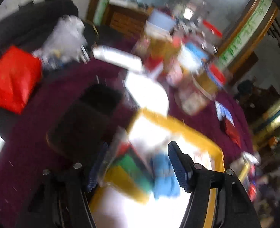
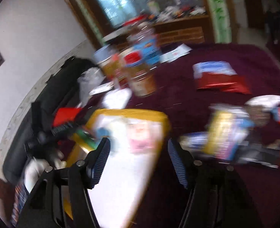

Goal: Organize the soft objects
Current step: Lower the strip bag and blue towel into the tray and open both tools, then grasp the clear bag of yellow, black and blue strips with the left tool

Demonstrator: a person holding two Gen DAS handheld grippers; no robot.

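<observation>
Packet (image 1: 140, 172), soft, lying between left gripper (image 1: 138, 167) fingers over yellow-rimmed bin (image 1: 177, 123) on maroon table (image 1: 26, 142).

Likely handling light, limp, slippery in clear wrap; pinching at a flat edge probably best. Left jaws standing apart around packet, whether actually gripping cannot be told through blur. Right gripper (image 2: 138, 157) spread wide, holding nothing, hovering over bin rim. Counting: one bin, one packet at left, one heap of packets (image 2: 234, 133) on cloth, exact number unreadable; jars (image 2: 140, 66) behind, count unclear.
</observation>
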